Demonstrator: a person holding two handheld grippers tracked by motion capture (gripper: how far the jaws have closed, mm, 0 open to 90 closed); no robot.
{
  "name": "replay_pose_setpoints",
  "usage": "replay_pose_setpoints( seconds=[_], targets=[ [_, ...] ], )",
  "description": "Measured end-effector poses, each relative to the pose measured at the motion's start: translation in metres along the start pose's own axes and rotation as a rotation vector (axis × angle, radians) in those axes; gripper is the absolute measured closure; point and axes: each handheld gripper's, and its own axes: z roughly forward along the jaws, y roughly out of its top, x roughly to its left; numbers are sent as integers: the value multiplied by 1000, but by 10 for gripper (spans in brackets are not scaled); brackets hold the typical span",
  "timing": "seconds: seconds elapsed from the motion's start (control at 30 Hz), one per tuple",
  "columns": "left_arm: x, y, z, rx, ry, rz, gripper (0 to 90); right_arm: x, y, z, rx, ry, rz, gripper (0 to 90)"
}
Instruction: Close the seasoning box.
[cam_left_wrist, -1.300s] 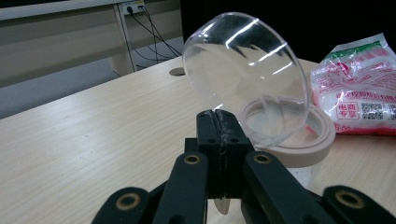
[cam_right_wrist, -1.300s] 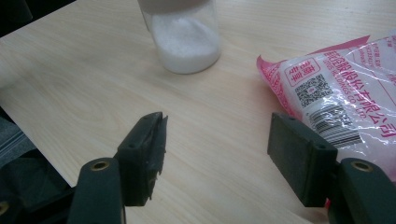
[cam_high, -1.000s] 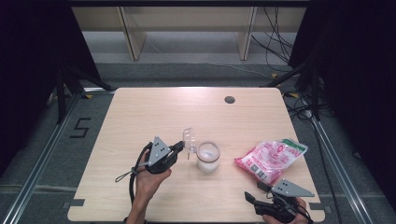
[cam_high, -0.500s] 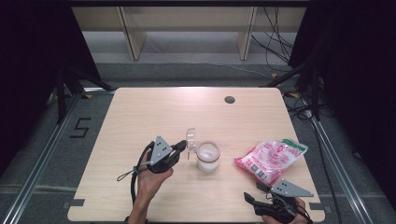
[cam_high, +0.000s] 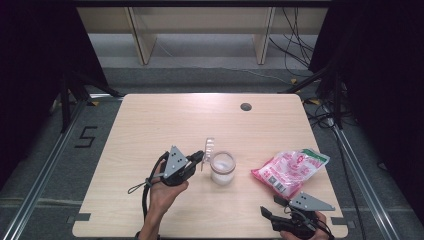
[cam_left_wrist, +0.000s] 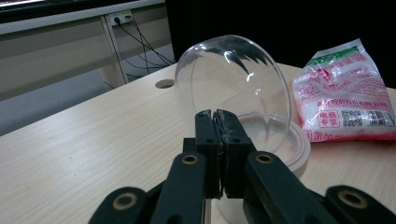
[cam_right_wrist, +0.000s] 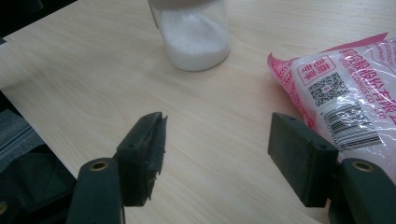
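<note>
A small glass jar (cam_high: 222, 169) with white powder in its bottom stands at mid-table. A clear domed lid (cam_high: 209, 148) is held on edge at the jar's left rim, and my left gripper (cam_high: 199, 156) is shut on its edge. In the left gripper view the jaws (cam_left_wrist: 216, 122) pinch the lid (cam_left_wrist: 233, 70) just above the jar's pale rim (cam_left_wrist: 301, 149). My right gripper (cam_high: 270, 206) rests open near the front right edge, its jaws (cam_right_wrist: 217, 135) wide apart with nothing between them. Ahead of it are the jar (cam_right_wrist: 196, 37) and a pink bag (cam_right_wrist: 341, 93).
The pink and white bag (cam_high: 290, 171) lies flat to the right of the jar, with its near corner close to the right gripper. A round cable hole (cam_high: 245, 106) sits at the back of the table (cam_high: 150, 125). Shelving legs and cables are on the floor beyond.
My left gripper has carried the lid slightly to the right, closer over the jar's rim. The right gripper has hardly moved.
</note>
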Motion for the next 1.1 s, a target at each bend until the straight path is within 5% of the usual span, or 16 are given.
replay_pose_setpoints(
  seconds=[0.43, 0.6, 0.73, 0.83, 0.9, 0.93, 0.97, 1.03, 1.1],
  targets=[
    [-16, 3, 7, -1, -47, -8, 835, -1, 0, 0, 13, 9, -15, 368],
    [-18, 1, 4, -5, -86, -30, 730, -1, 0, 0, 20, 1, -9, 366],
    [-24, -4, 1, -18, -179, -103, 633, -1, -1, 0, 20, -10, -6, 364],
    [-28, -9, -2, -6, -172, -97, 557, -1, 0, 0, 10, -13, -16, 364],
    [-28, -13, -5, 4, -142, -68, 512, -1, 0, 0, 11, -13, -15, 364],
    [-17, -12, -6, -4, -82, 146, 501, -1, -1, 0, 11, -13, -15, 364],
    [-16, -11, -7, 1, -80, 197, 490, -1, -1, 1, 2, -6, -14, 364],
    [-15, -12, -4, -10, -162, 267, 461, -2, -1, 1, 6, -5, -14, 363],
    [-15, -13, -3, 2, -164, 315, 435, 1, -1, 0, 21, -1, 33, 363]
  ],
)
